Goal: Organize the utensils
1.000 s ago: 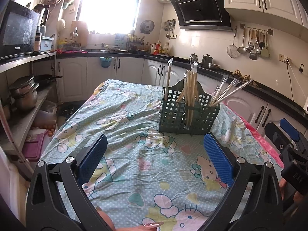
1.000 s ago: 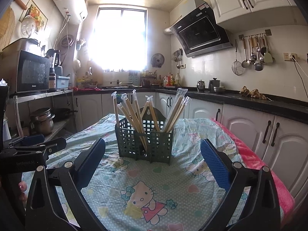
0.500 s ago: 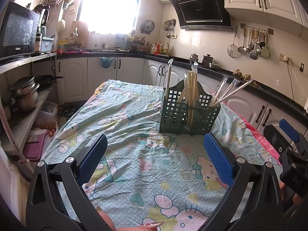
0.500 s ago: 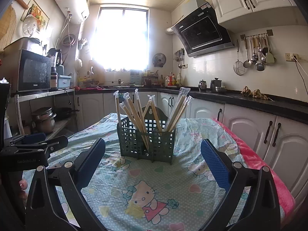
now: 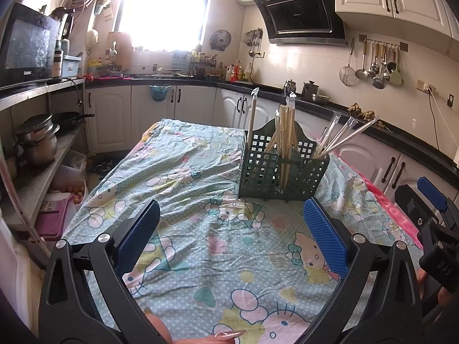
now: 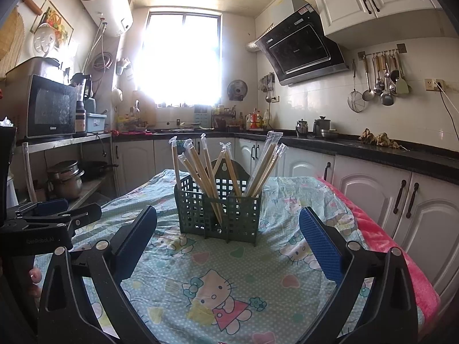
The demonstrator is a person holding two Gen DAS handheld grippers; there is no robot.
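Little is changing over the last second: both tools are drifting only slightly, the holder sitting a touch lower in the right wrist view than before. The left tool [image 5: 231,223] and right tool [image 6: 228,229] are both hanging wide open and empty above the cartoon-print worktop [image 5: 183,177]. The wrapped chopsticks [image 6: 206,172] are all standing in the green holder [image 6: 219,215] mid-worktop, so the sorting is looking finished or paused
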